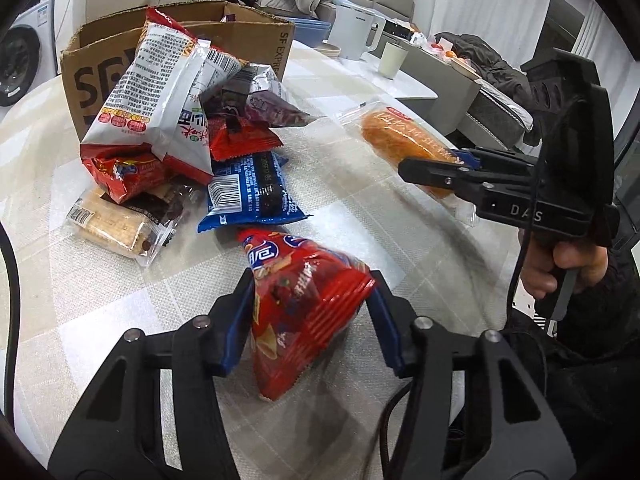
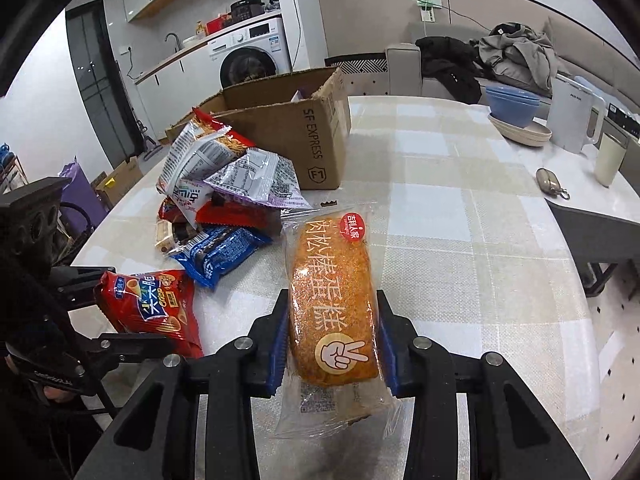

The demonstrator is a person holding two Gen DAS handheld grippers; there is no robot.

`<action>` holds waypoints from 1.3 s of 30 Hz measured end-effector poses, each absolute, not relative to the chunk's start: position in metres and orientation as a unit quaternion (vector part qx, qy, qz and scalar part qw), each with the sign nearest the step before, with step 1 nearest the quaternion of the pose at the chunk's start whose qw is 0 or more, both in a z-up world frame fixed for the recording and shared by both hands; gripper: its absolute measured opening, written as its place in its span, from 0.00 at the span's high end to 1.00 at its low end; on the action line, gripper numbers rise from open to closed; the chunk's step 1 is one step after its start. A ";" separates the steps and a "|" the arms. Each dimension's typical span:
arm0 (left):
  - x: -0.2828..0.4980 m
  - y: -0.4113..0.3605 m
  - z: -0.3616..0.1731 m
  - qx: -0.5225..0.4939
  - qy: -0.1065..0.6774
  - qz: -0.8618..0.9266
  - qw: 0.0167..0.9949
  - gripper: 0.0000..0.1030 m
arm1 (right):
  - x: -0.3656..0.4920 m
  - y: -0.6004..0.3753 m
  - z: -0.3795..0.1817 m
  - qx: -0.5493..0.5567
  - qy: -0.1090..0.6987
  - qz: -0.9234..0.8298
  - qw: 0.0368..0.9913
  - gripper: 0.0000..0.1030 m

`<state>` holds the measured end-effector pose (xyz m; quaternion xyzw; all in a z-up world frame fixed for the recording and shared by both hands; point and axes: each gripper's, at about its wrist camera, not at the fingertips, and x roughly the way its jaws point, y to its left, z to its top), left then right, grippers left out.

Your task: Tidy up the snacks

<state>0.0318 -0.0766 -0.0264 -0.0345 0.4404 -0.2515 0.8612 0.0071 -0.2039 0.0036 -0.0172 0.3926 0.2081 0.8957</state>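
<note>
While the left tool [image 1: 312, 312] pinches a red chip bag [image 1: 304, 312], the right tool [image 2: 334, 344] clamps a wrapped cake [image 2: 334, 312].

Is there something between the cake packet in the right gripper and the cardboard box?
Yes. The cake packet is held over bare table; the snack pile lies left of the straight line to the cardboard box, partly against its front.
</note>
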 end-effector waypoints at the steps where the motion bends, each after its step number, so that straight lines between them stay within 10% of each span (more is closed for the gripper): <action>1: 0.030 -0.076 -0.025 -0.036 0.438 -0.250 0.863 0.51 | 0.005 -0.205 0.005 -0.016 0.389 0.208 0.897 0.63; 39: -0.003 0.002 0.058 -0.105 0.338 -0.148 0.924 0.52 | 0.014 -0.170 0.055 0.007 0.320 0.263 0.910 0.63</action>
